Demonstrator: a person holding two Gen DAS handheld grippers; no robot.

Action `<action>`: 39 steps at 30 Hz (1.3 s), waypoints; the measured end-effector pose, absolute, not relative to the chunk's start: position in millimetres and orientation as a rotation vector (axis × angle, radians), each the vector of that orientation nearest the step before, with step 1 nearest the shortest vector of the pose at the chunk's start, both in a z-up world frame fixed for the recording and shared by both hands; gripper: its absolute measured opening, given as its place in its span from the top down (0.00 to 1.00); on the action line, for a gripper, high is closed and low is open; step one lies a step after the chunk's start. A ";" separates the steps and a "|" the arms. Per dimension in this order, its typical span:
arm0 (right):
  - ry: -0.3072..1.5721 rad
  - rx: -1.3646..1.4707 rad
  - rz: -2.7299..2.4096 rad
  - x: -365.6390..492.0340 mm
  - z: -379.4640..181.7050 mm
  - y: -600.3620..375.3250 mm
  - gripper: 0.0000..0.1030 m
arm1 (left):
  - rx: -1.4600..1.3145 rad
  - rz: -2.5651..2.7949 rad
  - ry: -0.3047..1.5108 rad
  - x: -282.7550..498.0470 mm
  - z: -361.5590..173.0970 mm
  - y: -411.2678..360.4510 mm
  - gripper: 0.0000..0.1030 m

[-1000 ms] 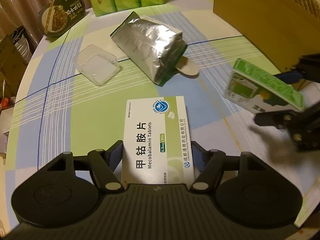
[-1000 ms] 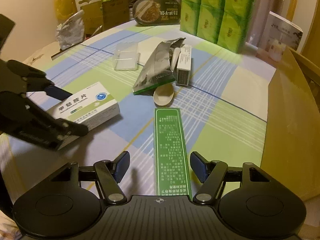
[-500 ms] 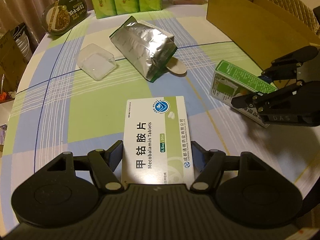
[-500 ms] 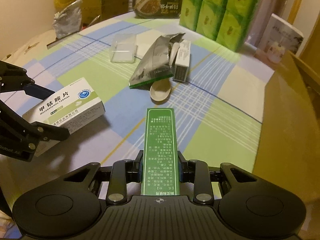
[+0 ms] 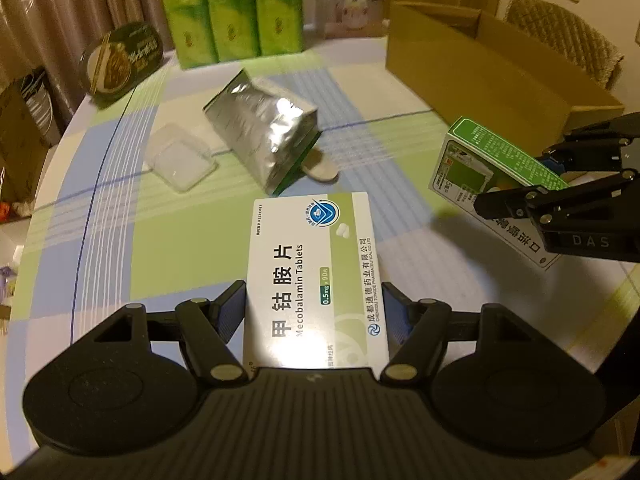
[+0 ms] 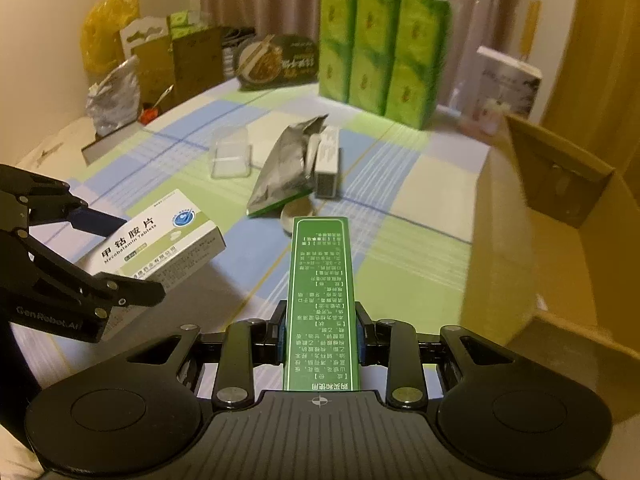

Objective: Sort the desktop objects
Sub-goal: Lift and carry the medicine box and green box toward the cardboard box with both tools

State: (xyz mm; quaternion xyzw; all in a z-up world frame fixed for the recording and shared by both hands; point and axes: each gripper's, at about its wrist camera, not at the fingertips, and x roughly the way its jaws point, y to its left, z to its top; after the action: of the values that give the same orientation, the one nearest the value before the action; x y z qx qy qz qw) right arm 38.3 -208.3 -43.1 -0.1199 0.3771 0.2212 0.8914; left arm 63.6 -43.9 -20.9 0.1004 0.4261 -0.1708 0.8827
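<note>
Roughly mid-sort: left tool (image 5: 314, 308) is clamped on the white pill box (image 5: 316, 276) and right tool (image 6: 320, 336) is clamped on the green box (image 6: 320, 300), both lifted off the bench (image 5: 192, 236). Still loose on it are the foil bag (image 5: 262, 132), spoon (image 5: 320, 164), clear lid (image 5: 180, 156) and small white box (image 6: 328, 164), all around 12 o'clock from the pill box. The cardboard box (image 5: 480, 76) sits at 2 o'clock, open-topped; its inside is mostly hidden, so can't tell what's in it.
</note>
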 end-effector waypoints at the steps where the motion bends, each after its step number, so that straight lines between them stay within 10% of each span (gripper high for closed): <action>1: 0.775 -0.246 0.454 35.6 -39.6 -210.3 0.73 | 0.211 -0.360 0.880 62.0 -17.9 -46.2 0.35; 39: 0.592 -0.163 0.334 16.4 37.7 -286.4 0.73 | 0.263 -0.503 0.761 47.7 39.1 -116.0 0.35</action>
State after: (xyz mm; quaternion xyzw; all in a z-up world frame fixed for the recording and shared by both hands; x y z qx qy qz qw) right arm 16.4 -286.4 37.7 -0.0799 0.2899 0.1636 0.9396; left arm 47.7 -116.0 39.1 0.1265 0.3662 -0.2421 0.8896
